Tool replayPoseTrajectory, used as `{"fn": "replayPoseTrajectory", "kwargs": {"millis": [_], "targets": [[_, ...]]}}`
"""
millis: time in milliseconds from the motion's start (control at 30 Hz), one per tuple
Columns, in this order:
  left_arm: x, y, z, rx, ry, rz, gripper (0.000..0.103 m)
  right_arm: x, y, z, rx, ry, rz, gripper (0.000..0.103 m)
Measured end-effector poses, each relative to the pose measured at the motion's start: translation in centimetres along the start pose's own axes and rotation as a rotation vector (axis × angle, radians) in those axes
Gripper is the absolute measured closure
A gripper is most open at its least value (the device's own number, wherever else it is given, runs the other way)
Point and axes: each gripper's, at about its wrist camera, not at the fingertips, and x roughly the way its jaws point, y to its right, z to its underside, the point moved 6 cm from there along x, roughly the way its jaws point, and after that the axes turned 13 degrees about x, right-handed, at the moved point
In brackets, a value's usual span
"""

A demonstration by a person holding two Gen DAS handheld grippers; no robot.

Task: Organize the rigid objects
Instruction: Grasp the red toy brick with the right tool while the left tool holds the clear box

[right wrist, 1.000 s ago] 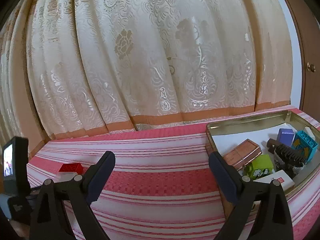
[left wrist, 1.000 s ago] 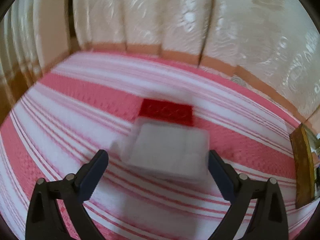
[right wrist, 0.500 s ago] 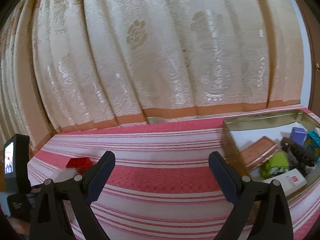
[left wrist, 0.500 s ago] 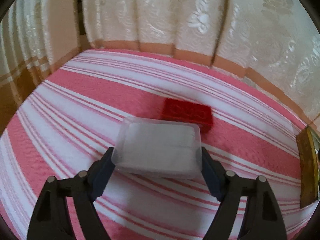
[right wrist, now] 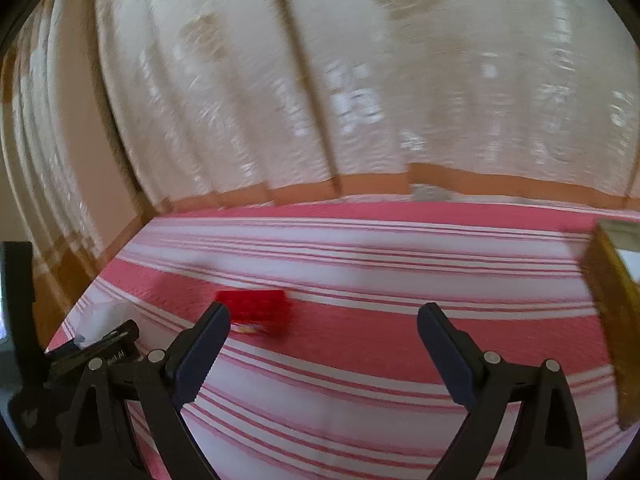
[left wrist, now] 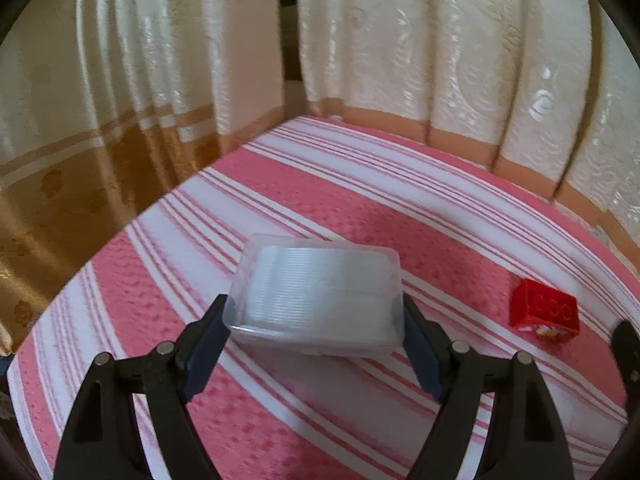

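Observation:
A clear plastic box (left wrist: 316,300) with white contents sits between the fingers of my left gripper (left wrist: 316,320), whose pads touch its two sides. It seems held just above the striped cloth. A red toy brick (left wrist: 545,313) lies on the cloth to its right, apart from it. In the right wrist view the same red brick (right wrist: 256,310) lies ahead, just beyond the left finger of my right gripper (right wrist: 323,320), which is open and empty. The clear box (right wrist: 102,316) shows at far left, behind the left gripper's body.
A gold metal tin (right wrist: 616,312) stands at the right edge of the right wrist view. The pink and white striped cloth (left wrist: 360,208) covers the surface. Cream curtains (right wrist: 360,80) hang close behind it. The cloth's left edge (left wrist: 120,232) drops off.
My left gripper has closed on the clear box and swung left, so the red brick now lies to the right. My right gripper has swung left, away from the tin, toward the red brick.

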Motion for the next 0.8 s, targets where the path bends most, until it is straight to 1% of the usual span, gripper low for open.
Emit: {"fn": "replayPoseTrajectory", "kwargs": {"millis": [133, 233, 367, 400, 467, 500, 600, 733, 800], "targets": [[-0.3, -0.6, 0.0, -0.004, 0.003, -0.040, 0.022, 3.1, -3.4, 0.8, -0.055, -0.082, 0.005, 0.007], [-0.2, -1.2, 0.0, -0.014, 0.001, -0.078, 0.022, 5.0, -4.7, 1.1, -0.077, -0.133, 0.021, 0.007], [0.5, -2.0, 0.4, -0.048, -0.032, -0.073, 0.022, 6.7, -5.7, 1.5, -0.086, -0.179, 0.042, 0.008], [0.6, -2.1, 0.5, -0.054, -0.036, -0.069, 0.022, 6.9, -5.6, 1.7, -0.091, -0.193, 0.048, 0.017], [0.8, -2.0, 0.5, -0.058, -0.045, -0.061, 0.022, 7.8, -5.8, 2.2, -0.104, -0.235, 0.070, 0.030], [0.9, -2.0, 0.5, -0.057, -0.048, -0.057, 0.022, 8.1, -5.8, 2.3, -0.111, -0.248, 0.084, 0.035], [1.1, -1.9, 0.6, -0.064, -0.059, -0.041, 0.022, 8.2, -6.1, 2.6, -0.154, -0.242, 0.120, 0.037], [1.3, -1.6, 0.8, -0.080, -0.065, -0.006, 0.022, 7.4, -5.4, 3.0, -0.162, -0.243, 0.110, 0.037], [0.9, -1.0, 0.7, -0.071, -0.049, 0.012, 0.022, 6.3, -4.7, 2.9, -0.158, -0.216, 0.109, 0.037]]}}
